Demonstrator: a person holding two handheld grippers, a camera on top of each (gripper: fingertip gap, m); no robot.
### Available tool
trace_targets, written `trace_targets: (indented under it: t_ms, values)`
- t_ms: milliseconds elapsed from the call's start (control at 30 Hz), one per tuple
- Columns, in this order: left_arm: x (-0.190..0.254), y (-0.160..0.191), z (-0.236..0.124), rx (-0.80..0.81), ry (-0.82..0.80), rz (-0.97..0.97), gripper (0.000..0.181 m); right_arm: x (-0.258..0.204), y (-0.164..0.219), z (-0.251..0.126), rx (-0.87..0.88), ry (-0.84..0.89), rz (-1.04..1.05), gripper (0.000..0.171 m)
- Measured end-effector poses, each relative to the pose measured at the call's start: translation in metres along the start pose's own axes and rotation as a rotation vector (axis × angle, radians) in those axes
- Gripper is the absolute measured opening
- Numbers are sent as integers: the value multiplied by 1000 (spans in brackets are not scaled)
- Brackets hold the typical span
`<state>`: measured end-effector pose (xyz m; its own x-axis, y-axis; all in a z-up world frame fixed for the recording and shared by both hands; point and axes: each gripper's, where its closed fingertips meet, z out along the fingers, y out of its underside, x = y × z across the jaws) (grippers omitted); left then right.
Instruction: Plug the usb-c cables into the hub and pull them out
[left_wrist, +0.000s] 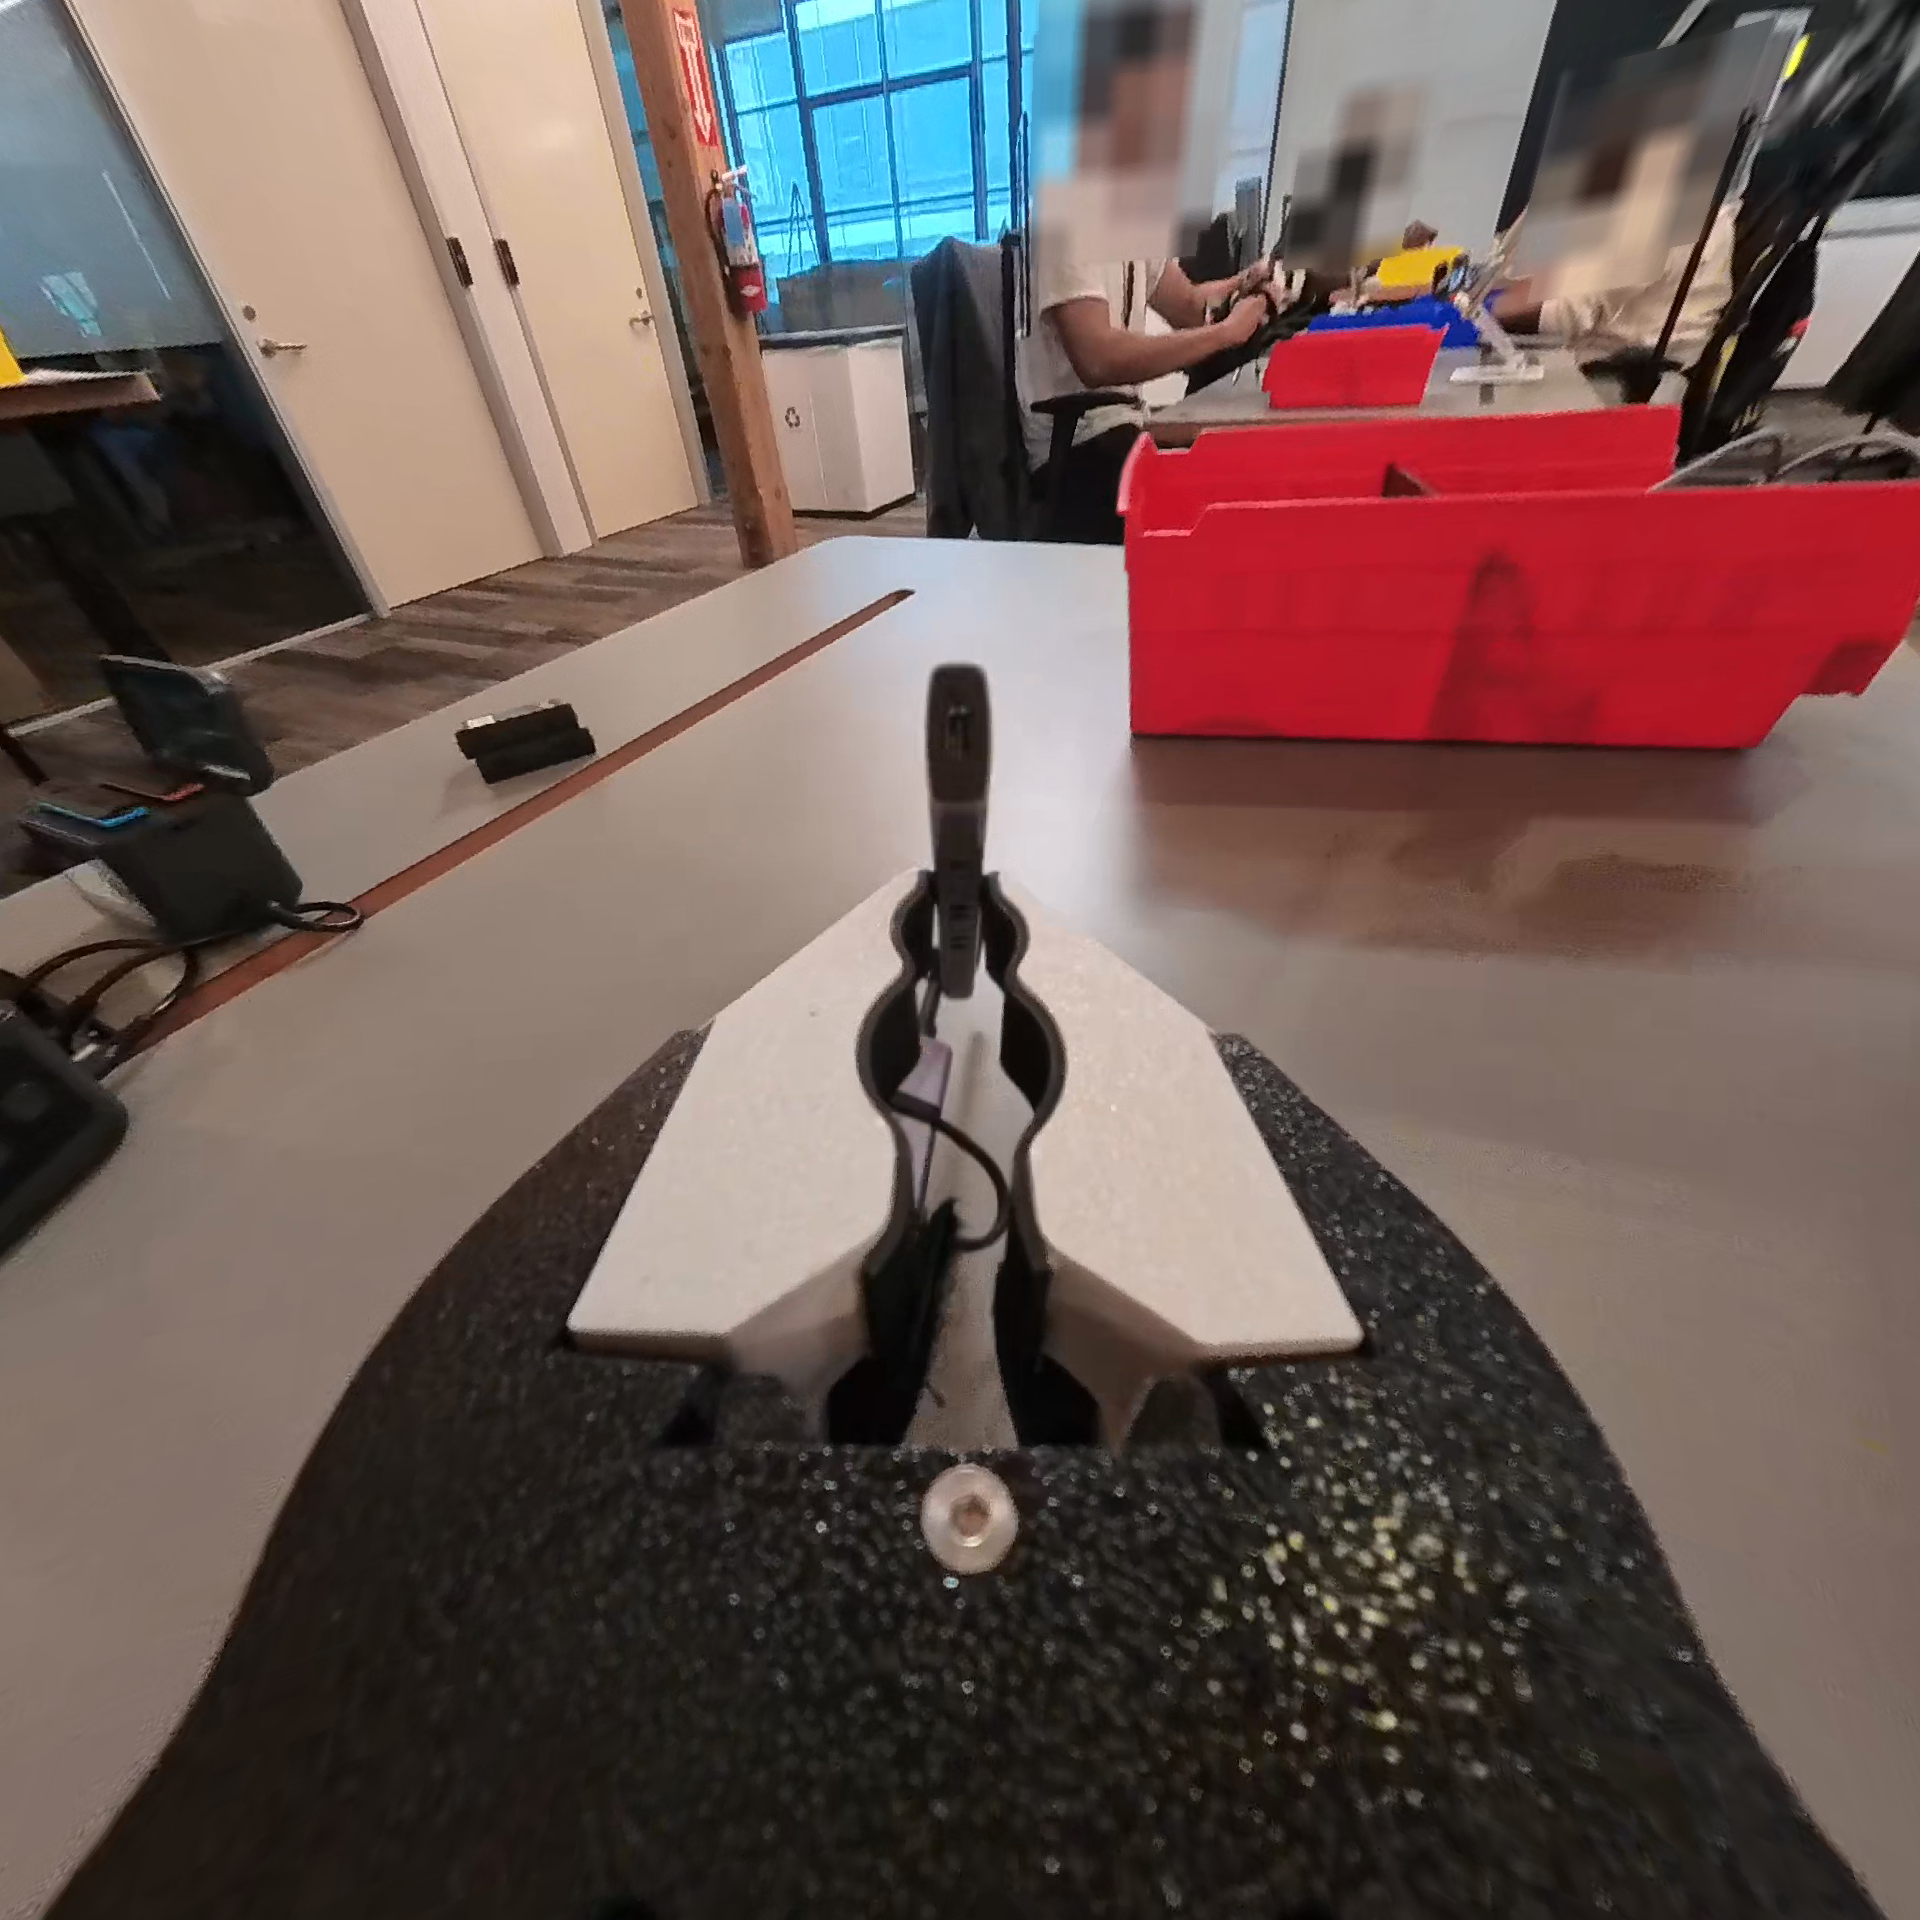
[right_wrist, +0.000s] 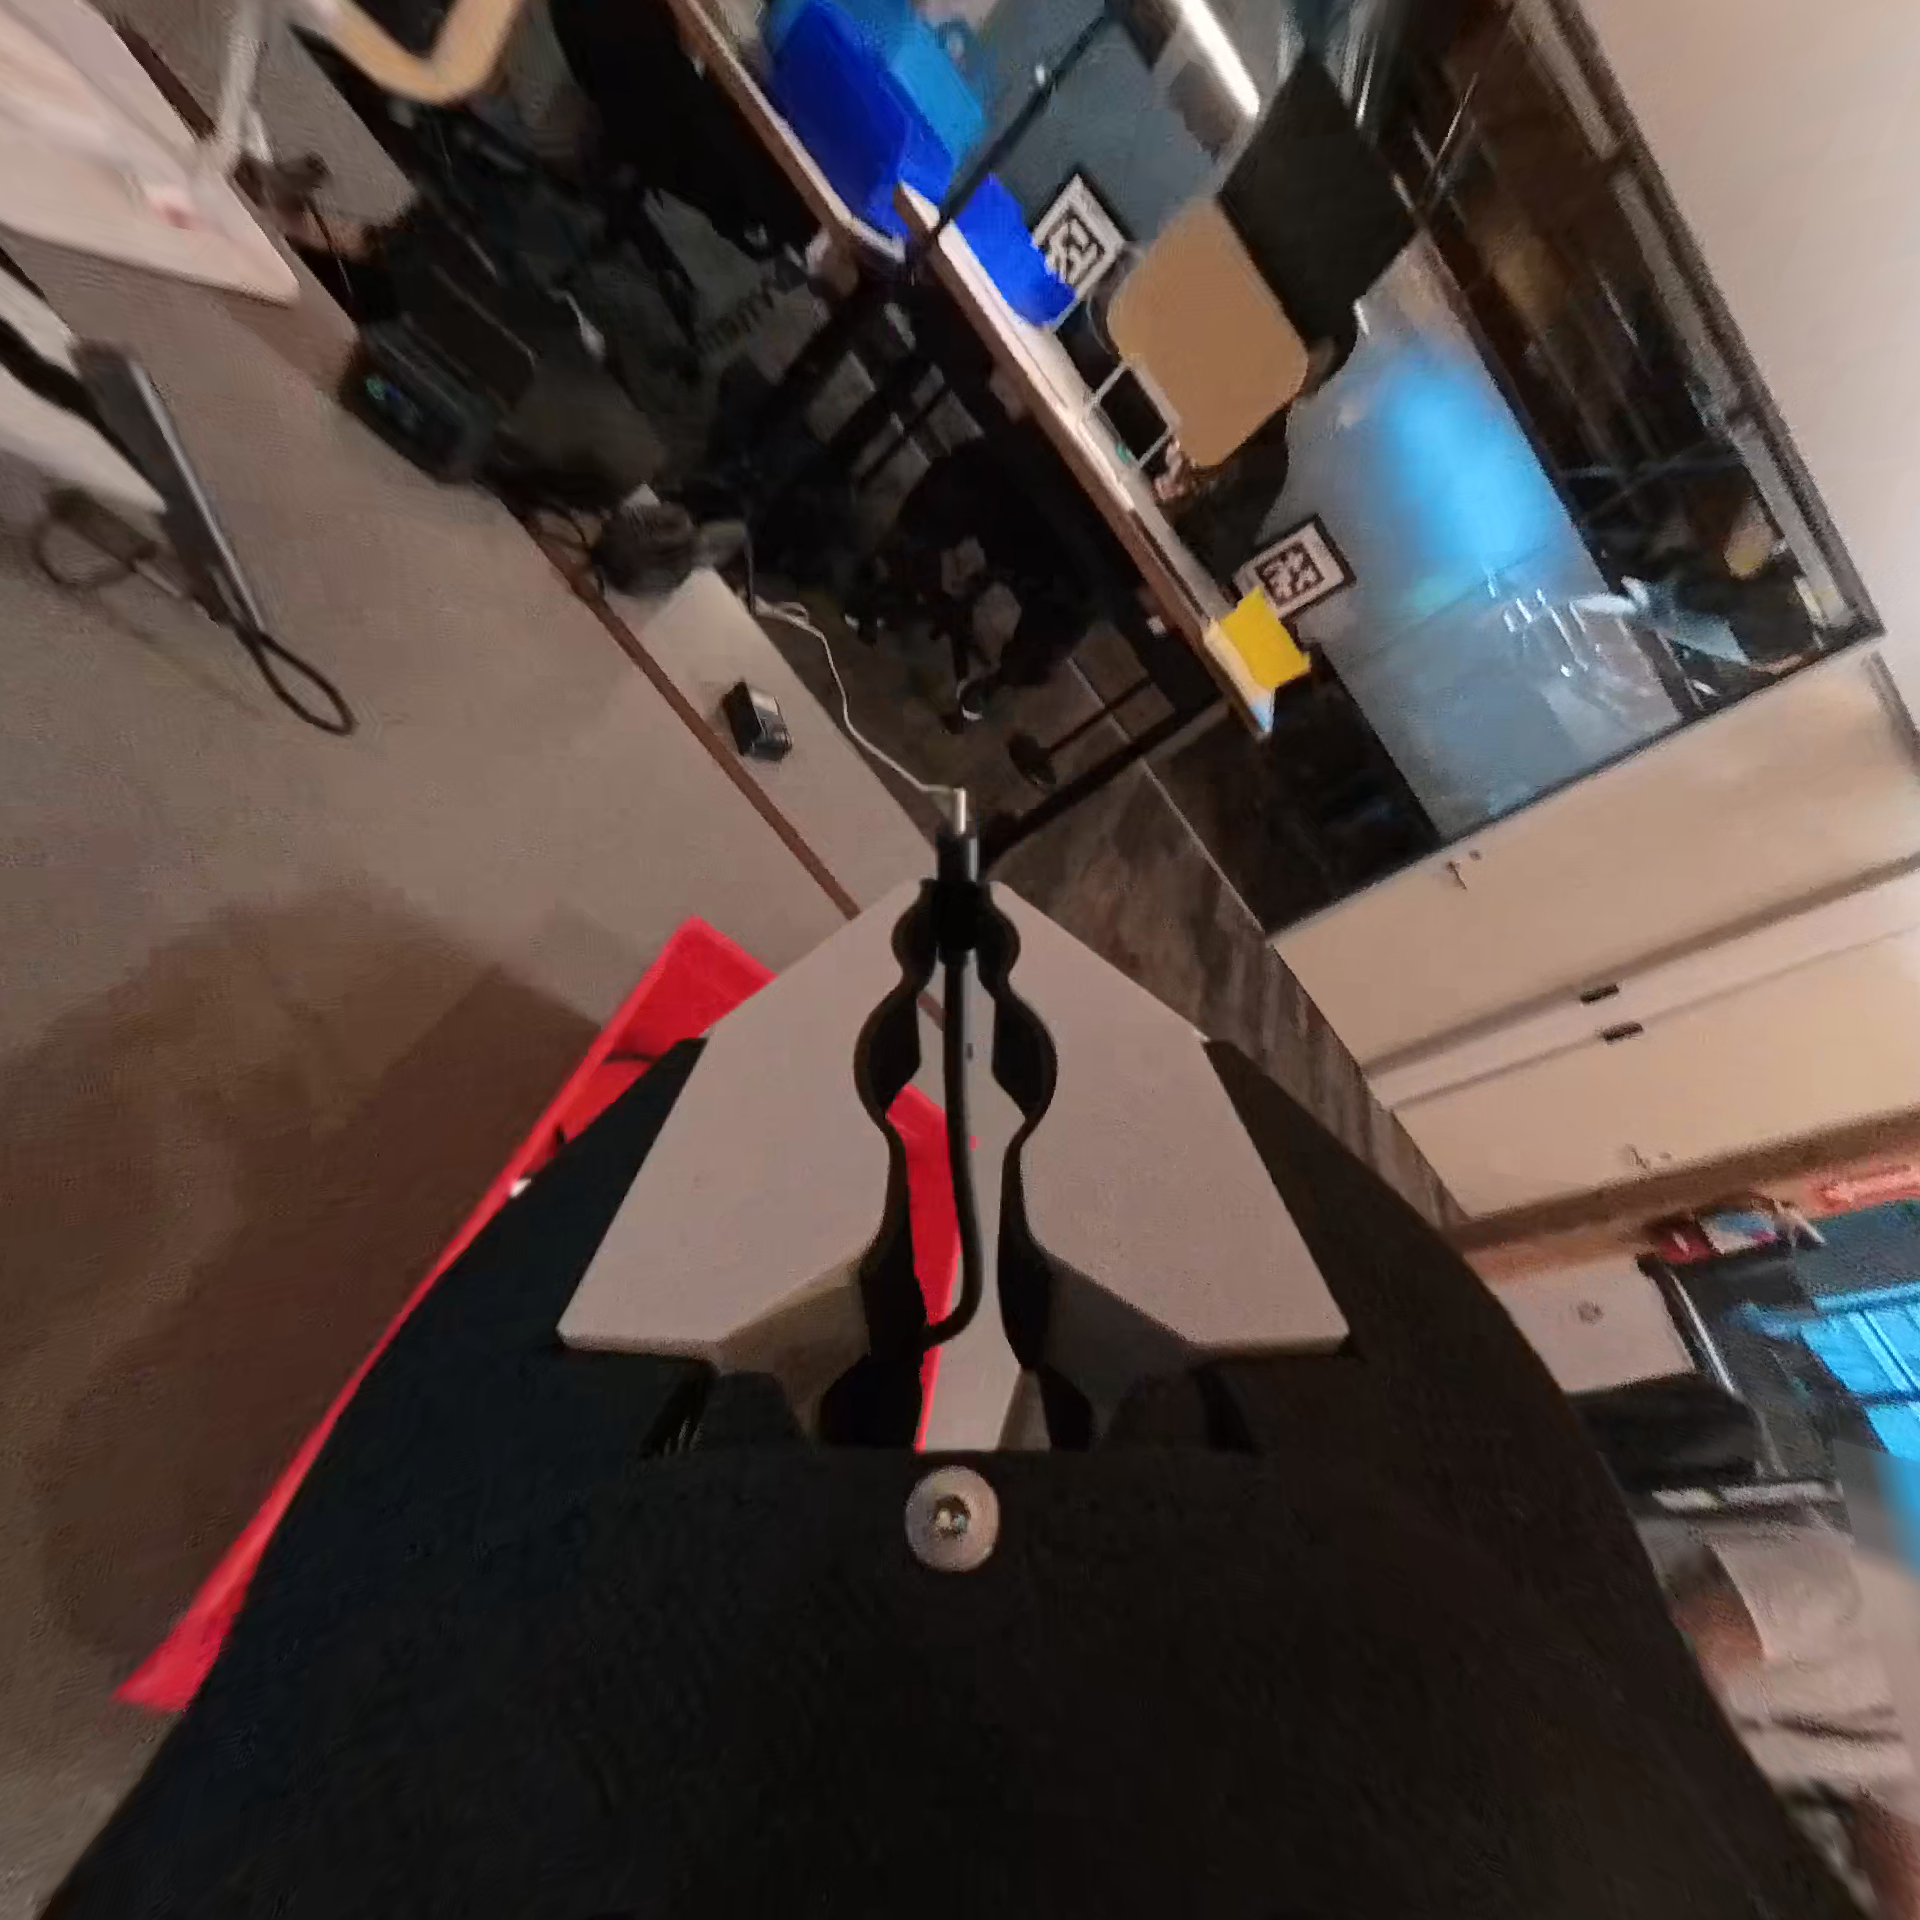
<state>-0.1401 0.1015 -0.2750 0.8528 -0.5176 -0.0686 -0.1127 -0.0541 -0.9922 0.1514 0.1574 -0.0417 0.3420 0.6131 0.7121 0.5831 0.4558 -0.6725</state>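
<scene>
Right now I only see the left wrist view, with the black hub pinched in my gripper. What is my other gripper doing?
Observer: The right gripper is shut on a black usb-c cable.
Operator: Which way does its plug point?
Observer: Forward. A silver tip pokes out past the gripper's end.
Operator: Can that camera see the hub?
Observer: No, the right wrist view shows no hub, just a red bin beside the gripper.
</scene>
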Motion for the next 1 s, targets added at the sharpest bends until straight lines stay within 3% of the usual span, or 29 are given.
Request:
trace_targets:
  t_ms: [167,333,467,533,600,700,767,867,1000]
  values:
    - [1,-6,-1,40,25,-47,6,-23,104,12,-237,-14,43,5]
    - [8,-8,4,48,52,-57,6,-87,199,27,-529,-245,40,5]
    - [20,-9,11,42,99,-55,6,-131,224,29,-643,-453,114,15]
    - [25,-8,15,25,109,-35,6,-112,223,28,-698,-350,111,36]
    - [29,-8,17,19,122,-24,6,-71,211,20,-750,-122,-47,55]
    - [35,-10,20,22,148,-18,6,-54,146,22,-563,61,-154,56]
    - [42,-10,23,26,181,-3,6,-87,89,41,-317,-17,-120,55]
    - [57,-10,25,21,245,37,6,-173,16,67,20,-310,-78,42]
    - [84,-11,26,14,348,114,6,-254,-12,105,104,-557,-67,40]
